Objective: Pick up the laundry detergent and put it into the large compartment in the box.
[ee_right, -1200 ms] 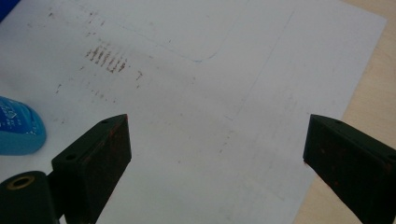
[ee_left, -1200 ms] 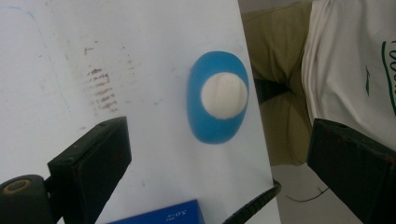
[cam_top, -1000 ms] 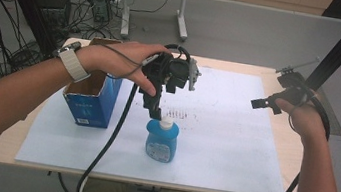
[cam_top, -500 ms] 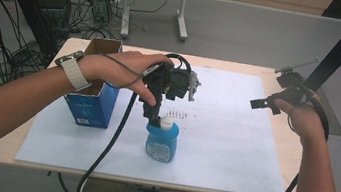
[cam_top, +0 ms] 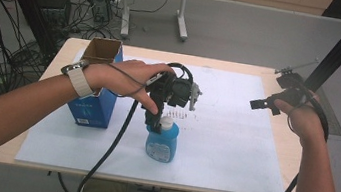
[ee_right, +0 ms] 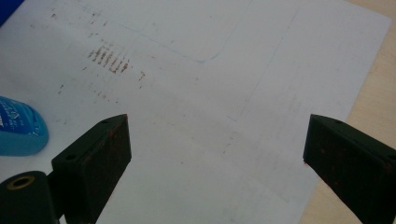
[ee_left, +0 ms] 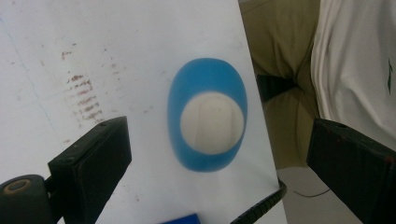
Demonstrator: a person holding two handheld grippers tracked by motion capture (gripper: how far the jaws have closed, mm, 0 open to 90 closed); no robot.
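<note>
While left gripper [cam_top: 155, 120] hovers, bottle [cam_top: 161, 142] label unreadable

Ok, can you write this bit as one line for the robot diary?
left tongs: open, above blue bottle, not touching | right tongs: open, over white sheet, holding nothing | bottle: upright, white cap on

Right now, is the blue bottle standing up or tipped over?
Standing up. The blue bottle rests on its base on the white sheet, white cap pointing straight up.
</note>
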